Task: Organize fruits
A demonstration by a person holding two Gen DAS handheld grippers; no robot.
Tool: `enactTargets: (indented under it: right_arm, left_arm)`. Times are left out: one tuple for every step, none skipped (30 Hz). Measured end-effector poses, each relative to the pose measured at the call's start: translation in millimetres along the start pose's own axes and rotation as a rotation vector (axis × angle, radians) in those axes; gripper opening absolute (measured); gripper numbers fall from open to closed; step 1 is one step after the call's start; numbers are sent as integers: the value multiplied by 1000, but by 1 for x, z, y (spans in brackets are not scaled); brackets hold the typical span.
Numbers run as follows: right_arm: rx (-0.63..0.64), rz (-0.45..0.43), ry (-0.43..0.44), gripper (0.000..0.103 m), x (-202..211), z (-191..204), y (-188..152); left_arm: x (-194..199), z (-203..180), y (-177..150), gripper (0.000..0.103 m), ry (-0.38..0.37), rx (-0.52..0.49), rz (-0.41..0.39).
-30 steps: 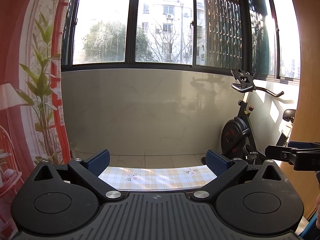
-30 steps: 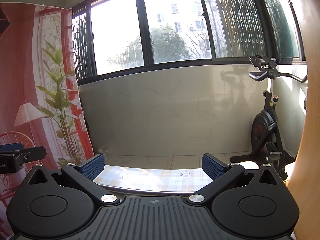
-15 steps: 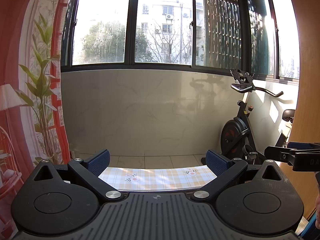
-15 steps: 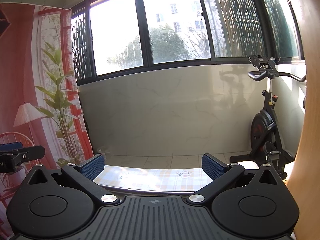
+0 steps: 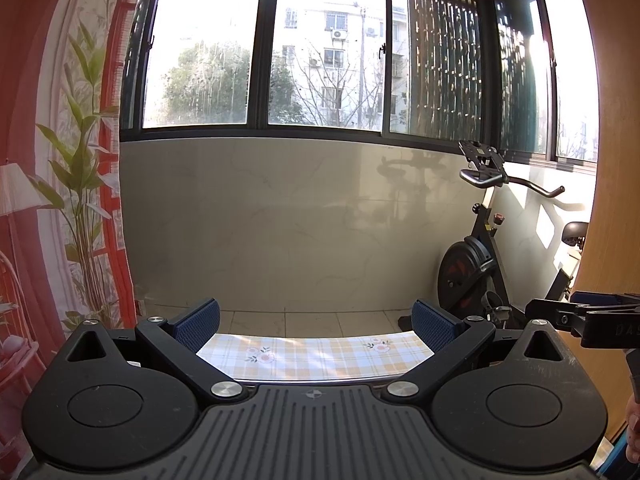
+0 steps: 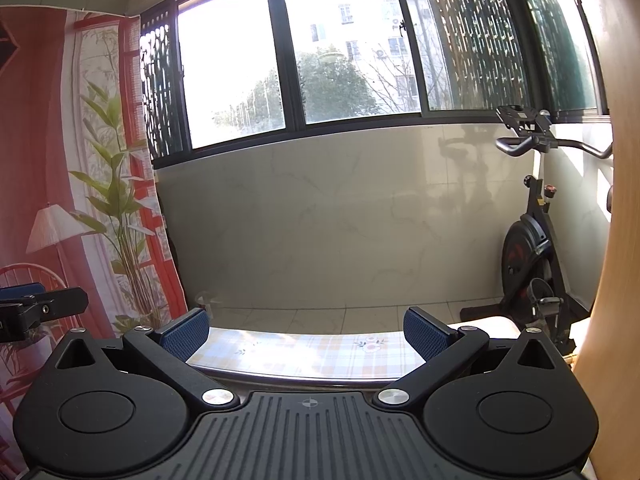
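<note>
Between the spread blue pads of the left gripper [image 5: 316,322] lies only a strip of table [image 5: 312,356] covered in a yellow-and-white checked cloth with small flower prints; nothing is held. The right gripper [image 6: 306,330] is the same: its two pads stand wide apart with nothing between them but the far edge of that table [image 6: 312,354]. No fruit shows in either view, so its look, its heading and its place cannot be told.

Both grippers point level toward a pale marble-look wall [image 5: 280,220] under a row of dark-framed windows [image 5: 320,52]. One exercise bike [image 5: 480,264] stands at the right by the wall. One printed curtain [image 5: 60,160], red with a green plant on it, hangs at the left. In the left wrist view the tip of the right gripper juts in at the right edge; in the right wrist view the left gripper's tip shows at the left edge. A sliver of a hand [image 5: 634,428] shows at the lower right edge of the left wrist view.
</note>
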State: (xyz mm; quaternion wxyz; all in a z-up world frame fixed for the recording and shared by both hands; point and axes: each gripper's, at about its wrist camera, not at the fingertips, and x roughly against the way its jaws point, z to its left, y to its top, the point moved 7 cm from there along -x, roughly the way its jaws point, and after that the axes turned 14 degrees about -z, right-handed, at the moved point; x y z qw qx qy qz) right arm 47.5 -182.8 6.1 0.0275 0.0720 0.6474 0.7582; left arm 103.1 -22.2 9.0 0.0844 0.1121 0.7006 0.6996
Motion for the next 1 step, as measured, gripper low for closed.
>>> enactTargets:
  right_arm:
    - [-2, 2, -1, 103, -1, 0, -1]
  left_arm:
    - [-1, 1, 0, 103, 2, 2, 2]
